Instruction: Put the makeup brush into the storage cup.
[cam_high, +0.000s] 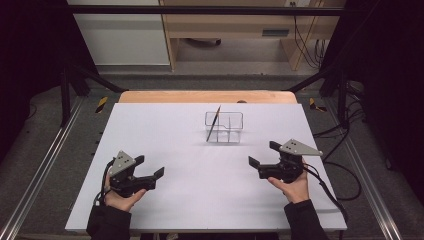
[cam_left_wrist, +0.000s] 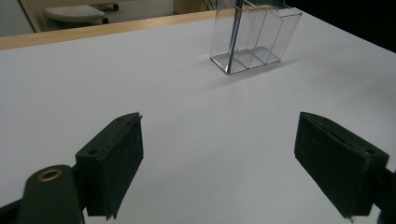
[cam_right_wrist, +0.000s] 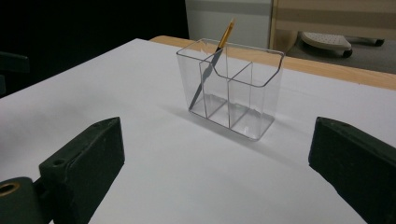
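Near the counter's (cam_high: 200, 200) front left corner, the left gripper (cam_high: 150, 172) hovers released, its jaws spread wide with nothing between them, aimed toward the middle. Toward the far edge, a little right of centre, stands a clear divided holder (cam_high: 224, 127), well apart from both grippers. A pencil (cam_high: 214, 123) leans tilted in its left compartment, tip down, its top rising above the rim. Near the front right corner, the right gripper (cam_high: 264, 153) is likewise released, jaws wide and bare, facing the holder.
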